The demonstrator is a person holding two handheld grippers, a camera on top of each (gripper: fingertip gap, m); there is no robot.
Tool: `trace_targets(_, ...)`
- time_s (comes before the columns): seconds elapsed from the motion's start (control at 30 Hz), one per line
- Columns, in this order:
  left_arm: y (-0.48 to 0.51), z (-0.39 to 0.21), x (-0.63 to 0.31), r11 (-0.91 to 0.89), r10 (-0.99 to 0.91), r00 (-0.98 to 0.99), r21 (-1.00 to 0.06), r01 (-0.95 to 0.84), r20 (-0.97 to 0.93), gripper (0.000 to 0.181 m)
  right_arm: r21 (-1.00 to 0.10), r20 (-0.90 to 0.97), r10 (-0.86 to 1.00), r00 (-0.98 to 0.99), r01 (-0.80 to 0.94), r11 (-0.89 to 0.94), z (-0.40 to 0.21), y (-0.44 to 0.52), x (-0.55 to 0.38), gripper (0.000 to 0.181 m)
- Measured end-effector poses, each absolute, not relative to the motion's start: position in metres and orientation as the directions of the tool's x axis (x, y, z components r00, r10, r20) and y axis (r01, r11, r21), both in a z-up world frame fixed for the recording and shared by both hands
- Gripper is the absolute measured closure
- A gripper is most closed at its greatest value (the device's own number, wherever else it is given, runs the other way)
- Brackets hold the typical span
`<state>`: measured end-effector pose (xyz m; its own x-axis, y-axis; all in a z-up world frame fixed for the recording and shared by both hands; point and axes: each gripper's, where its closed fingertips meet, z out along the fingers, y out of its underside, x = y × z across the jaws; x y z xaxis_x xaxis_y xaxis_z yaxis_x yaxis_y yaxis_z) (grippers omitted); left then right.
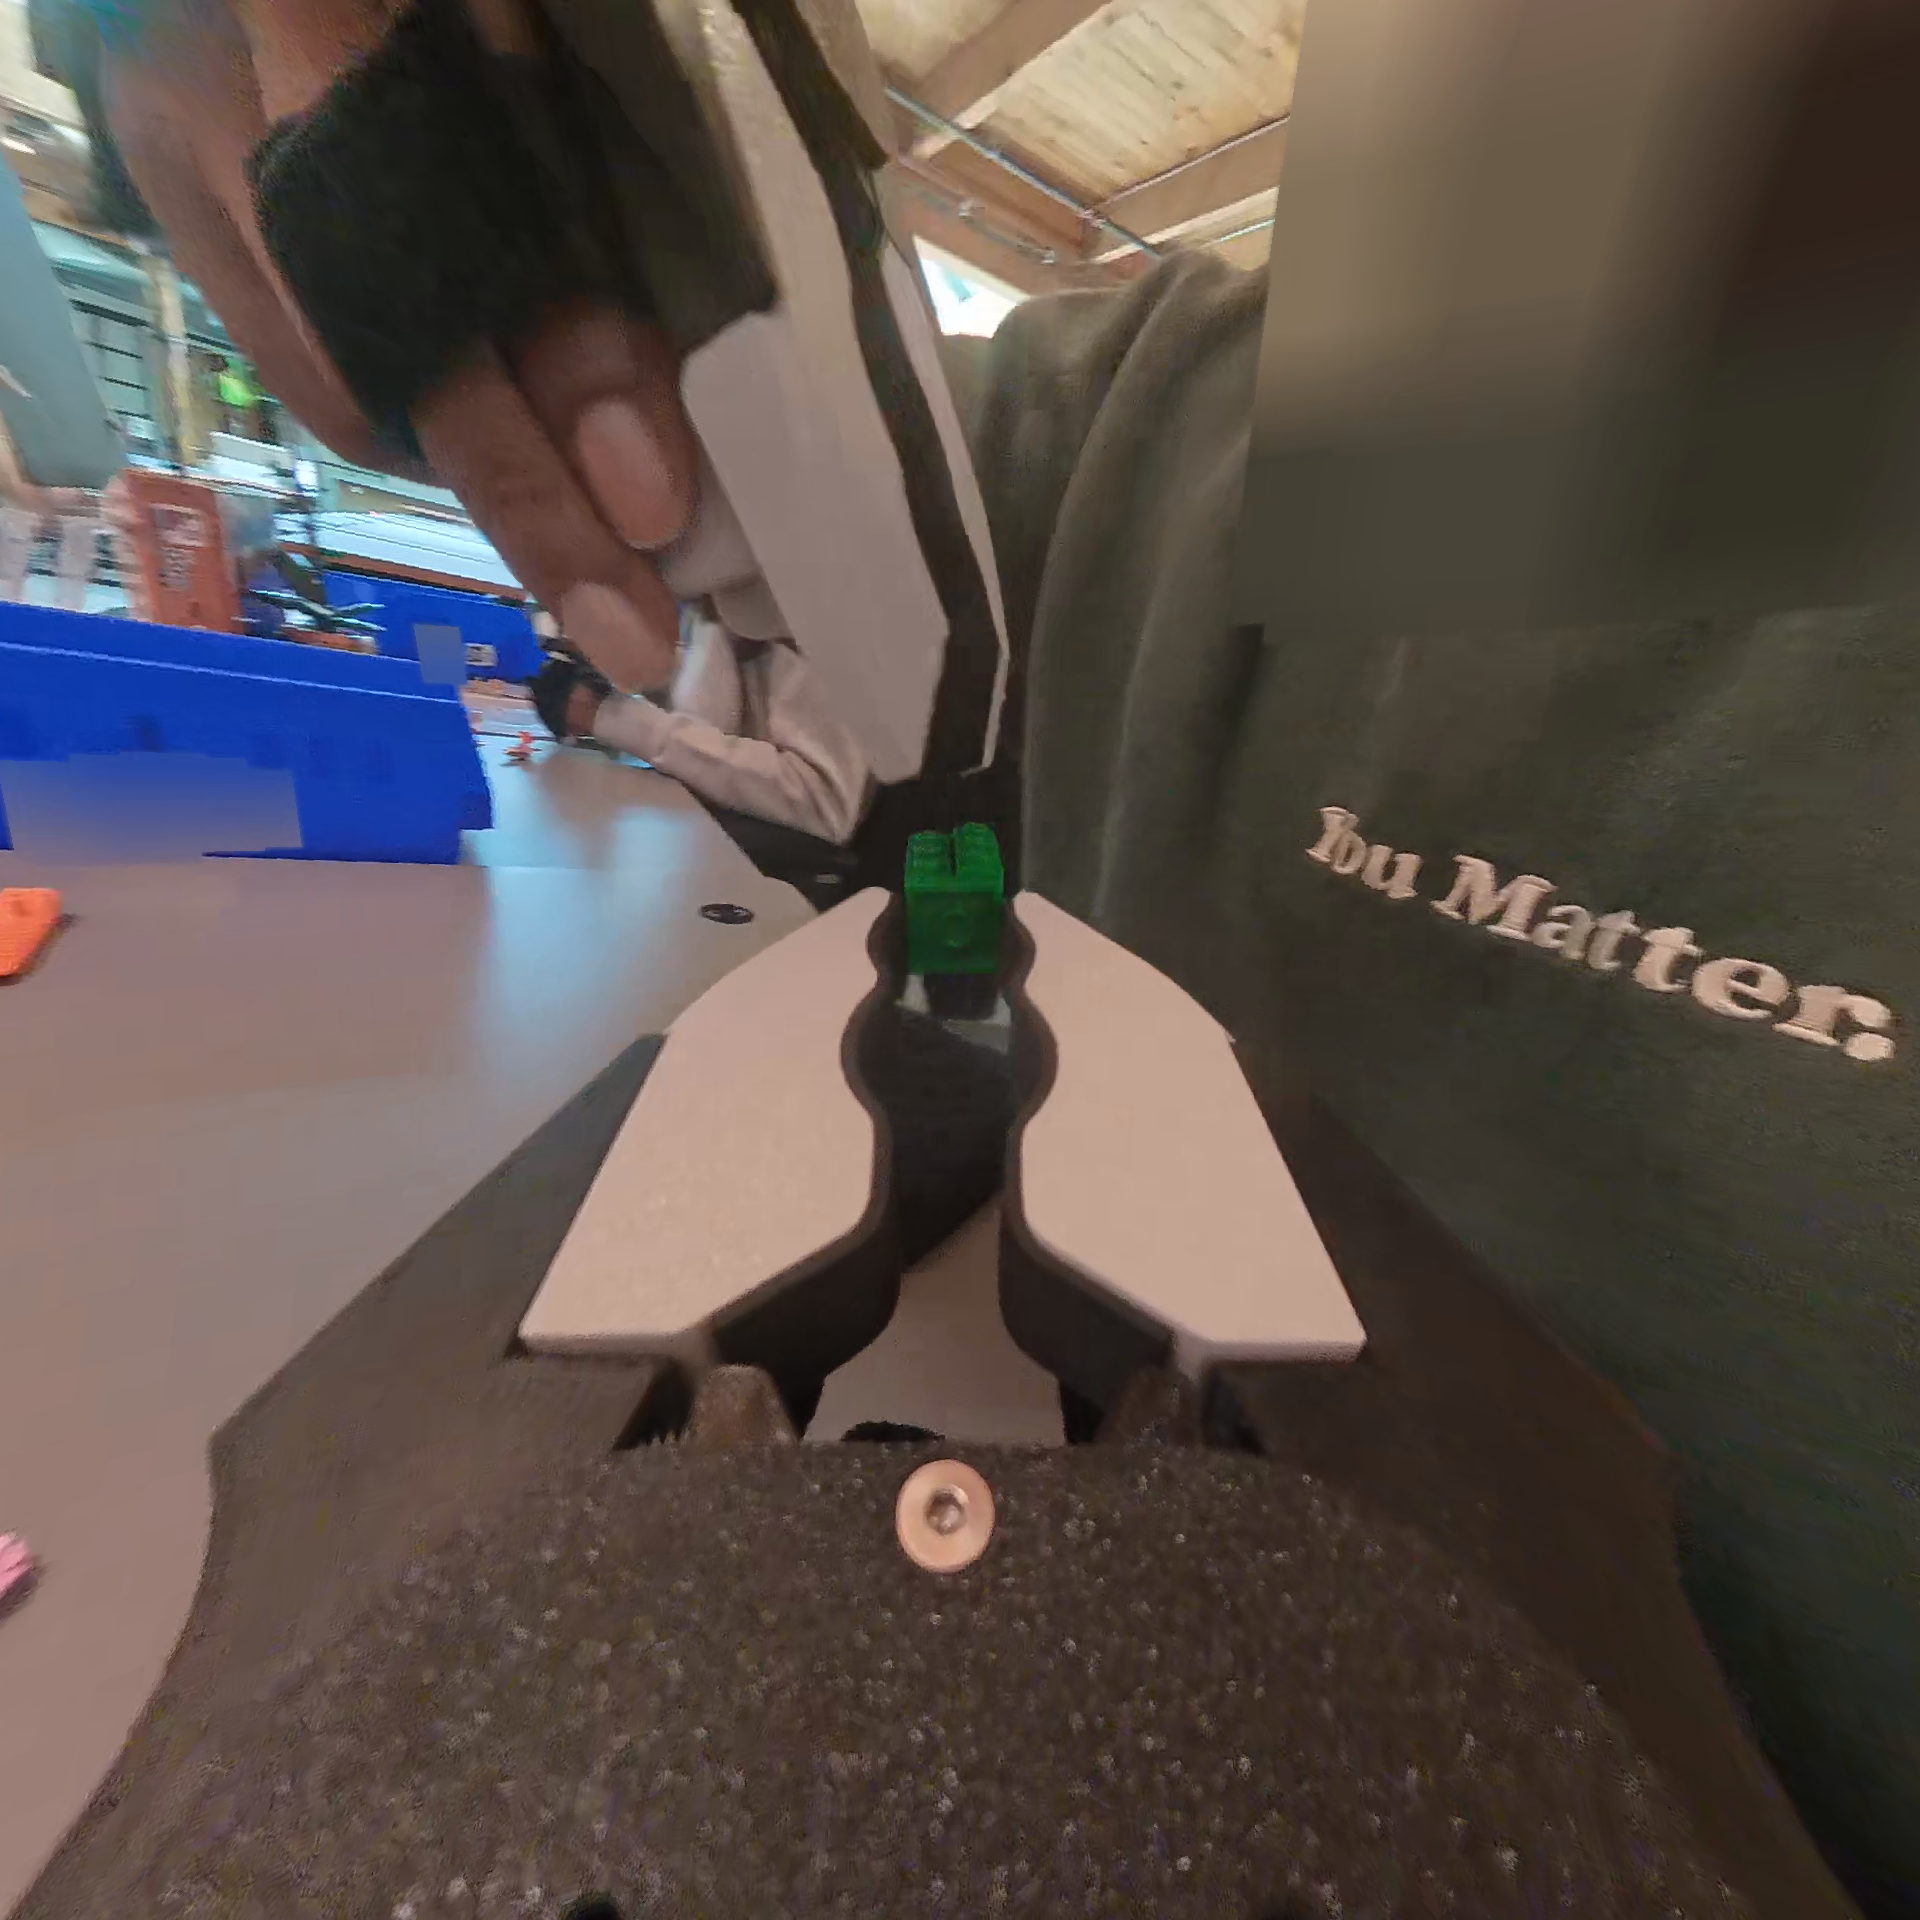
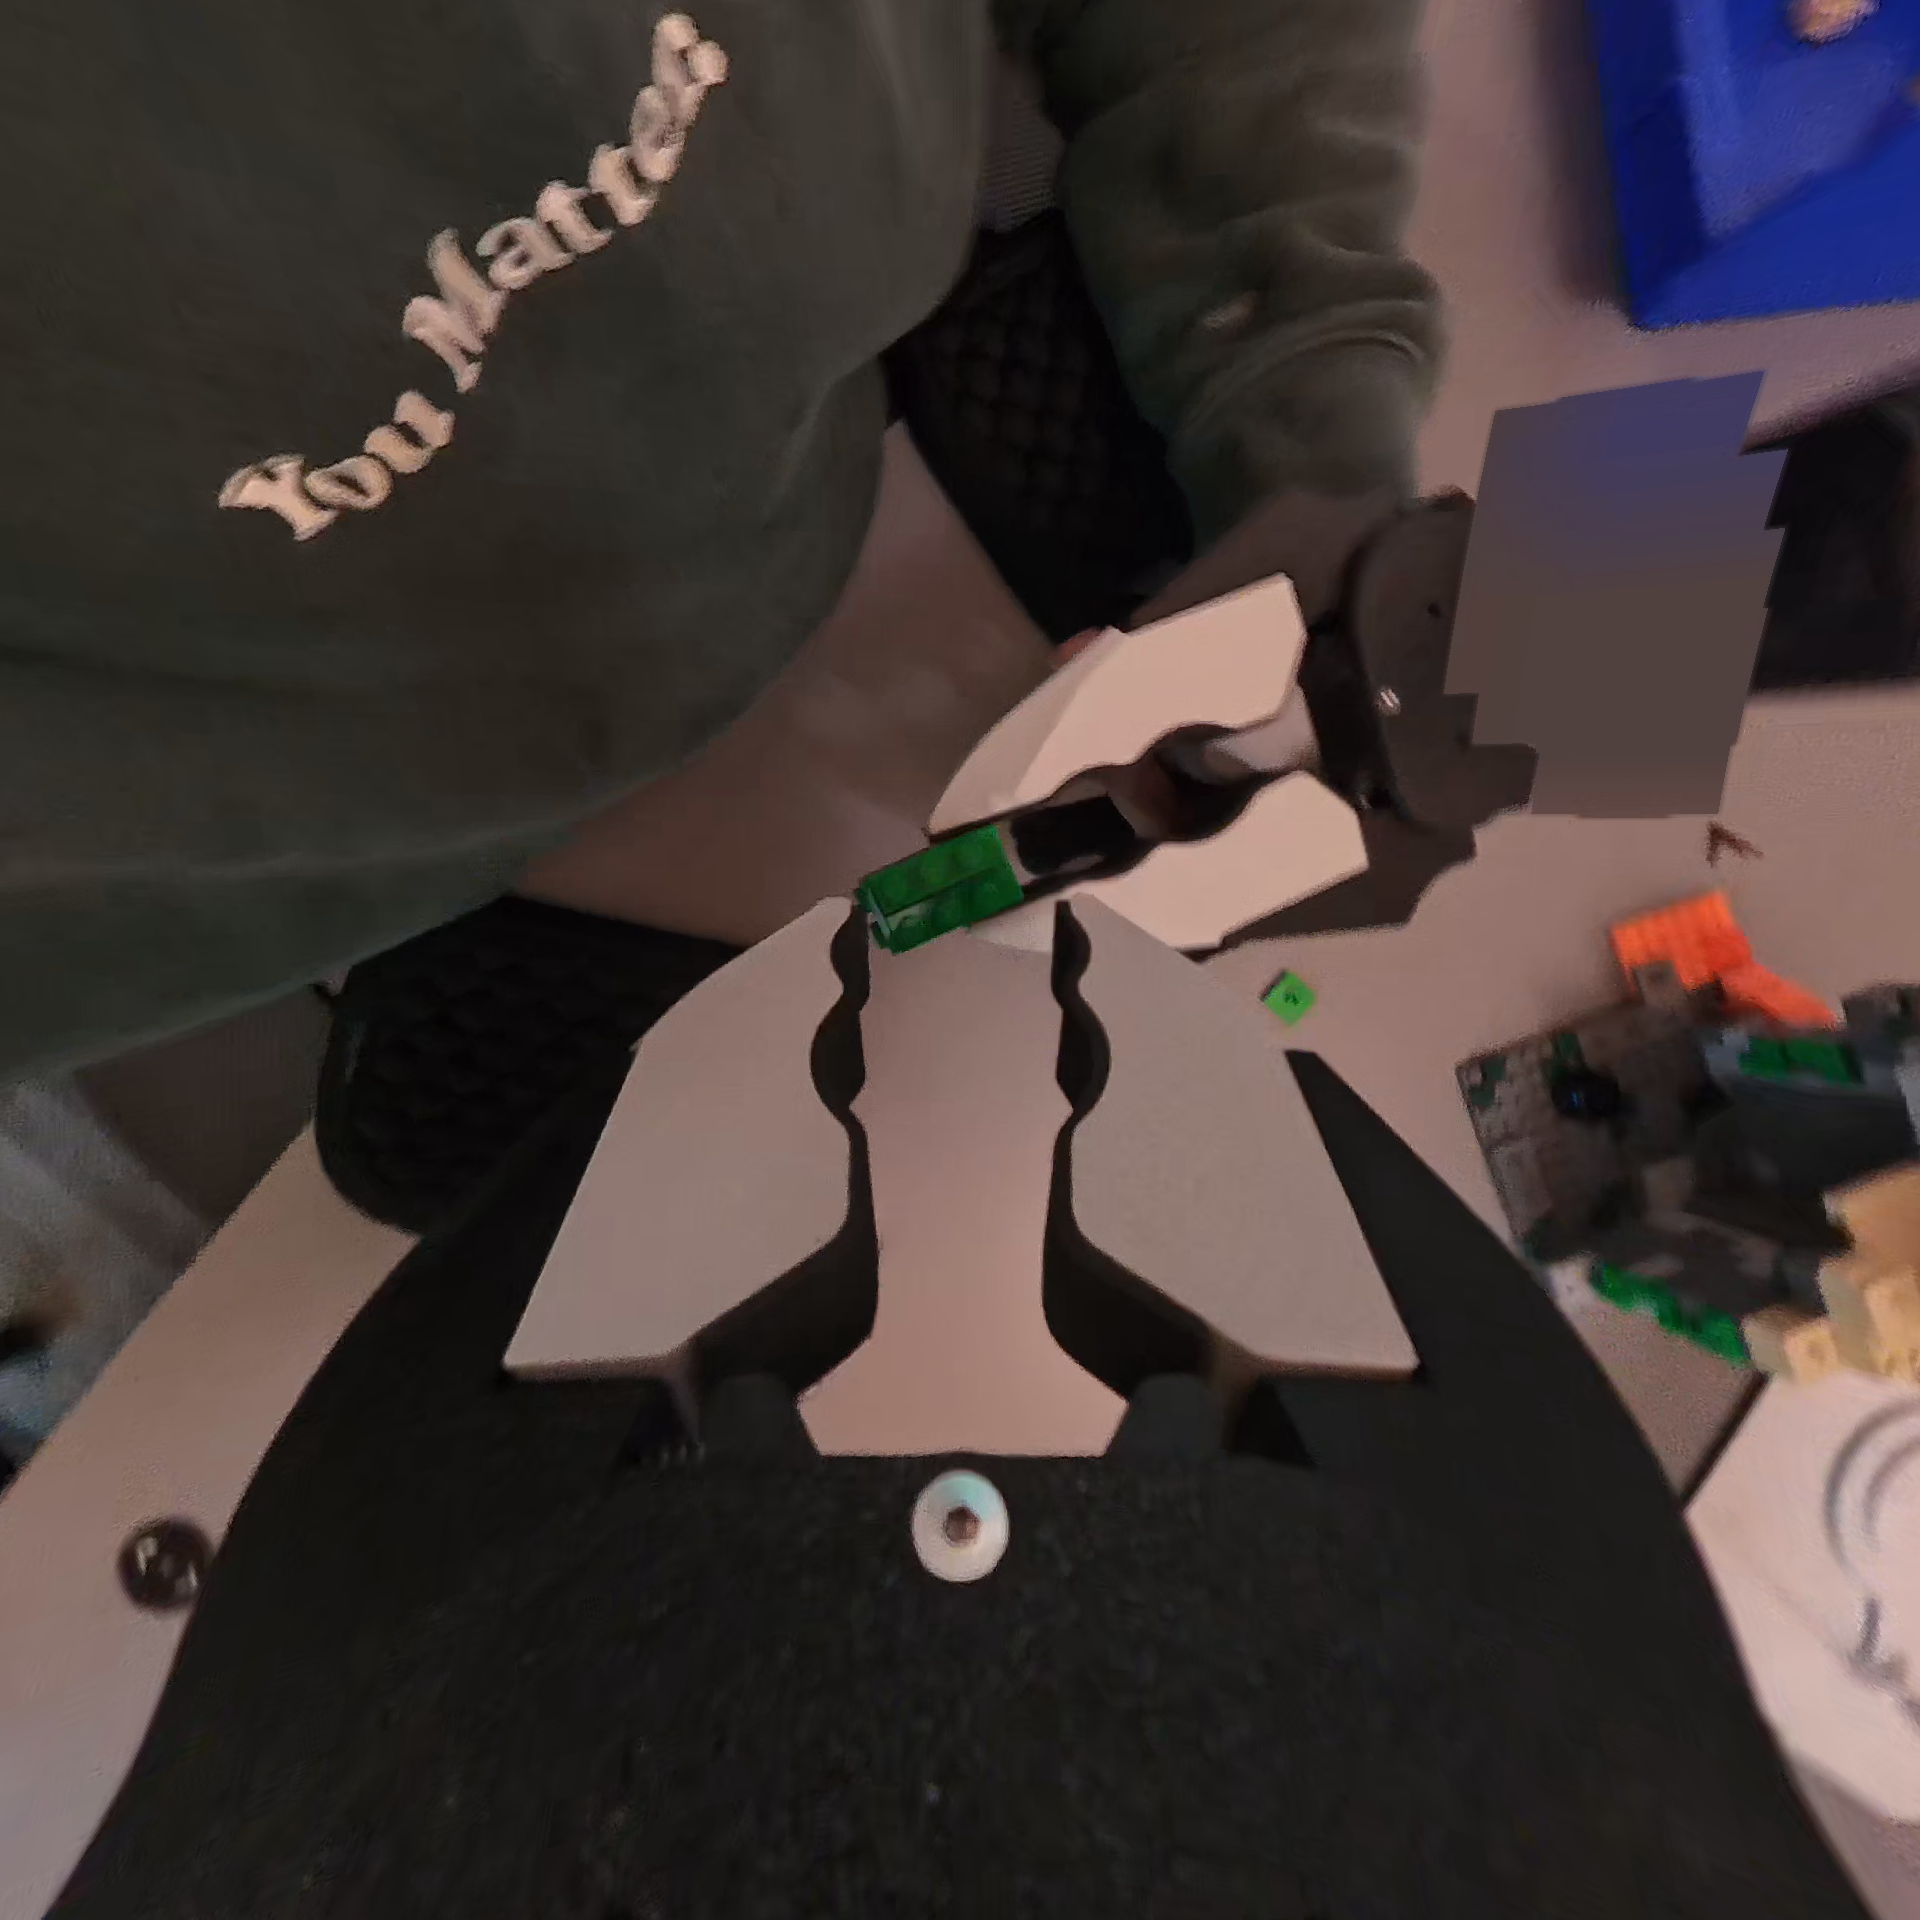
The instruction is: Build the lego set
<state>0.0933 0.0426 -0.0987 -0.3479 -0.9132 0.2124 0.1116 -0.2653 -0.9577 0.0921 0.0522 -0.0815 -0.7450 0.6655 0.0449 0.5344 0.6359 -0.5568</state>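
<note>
My left gripper [image 1: 954, 940] is shut on a small green lego brick assembly [image 1: 951, 894], held in the air over the table, close to a person's dark green sweatshirt [image 1: 1558, 1039]. In the right wrist view the same gripper [image 2: 987, 883] reaches in from the right with the green bricks [image 2: 935, 891] sticking out of its tips. My right gripper [image 2: 956, 925] is open and empty, its left fingertip just beside the green bricks. In the left wrist view it [image 1: 951, 769] comes down from above the bricks, held by a hand in a black fingerless glove [image 1: 436, 208].
A partly built dark lego model [image 2: 1704, 1164] sits on the table at the right, with orange pieces [image 2: 1704, 945] and one small green piece [image 2: 1288, 997] near it. A blue bin [image 1: 229, 727] stands at the far left. White paper [image 2: 1829, 1558] lies at the lower right. Only a small space, under 4 cm, lies between the two pairs of fingers. The small green piece [image 2: 1288, 997] is about equally far from each gripper, around 20 cm.
</note>
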Motion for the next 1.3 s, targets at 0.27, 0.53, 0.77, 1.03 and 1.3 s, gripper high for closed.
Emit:
trace_targets(0.27,0.075,-0.1,0.089,-0.212,-0.974,-0.11,-0.968,0.134,0.198,0.165,-0.796,-0.324,0.903,-0.283,0.597,-0.099,-0.098,0.087,0.104,0.138)
trace_targets(0.53,0.066,-0.12,0.102,-0.185,-0.974,-0.135,-0.983,0.014,0.181,0.165,-0.497,-0.844,0.495,-0.208,0.649,-0.576,-0.129,0.056,0.108,0.131)
trace_targets(0.77,0.058,-0.127,0.104,-0.156,-0.974,-0.16,-0.987,-0.034,0.159,0.165,-0.428,-0.883,0.41,-0.227,0.747,-0.509,-0.13,0.047,0.093,0.135)
trace_targets(1.03,0.052,-0.126,0.1,-0.116,-0.974,-0.193,-0.993,-0.034,0.121,0.165,-0.439,-0.888,0.352,-0.297,0.775,-0.455,-0.13,0.039,0.091,0.156)
trace_targets(1.3,0.043,-0.125,0.097,-0.019,-0.98,-0.197,-0.998,-0.061,0.031,0.165,-0.53,-0.84,0.387,-0.38,0.731,-0.43,-0.131,0.031,0.087,0.158)
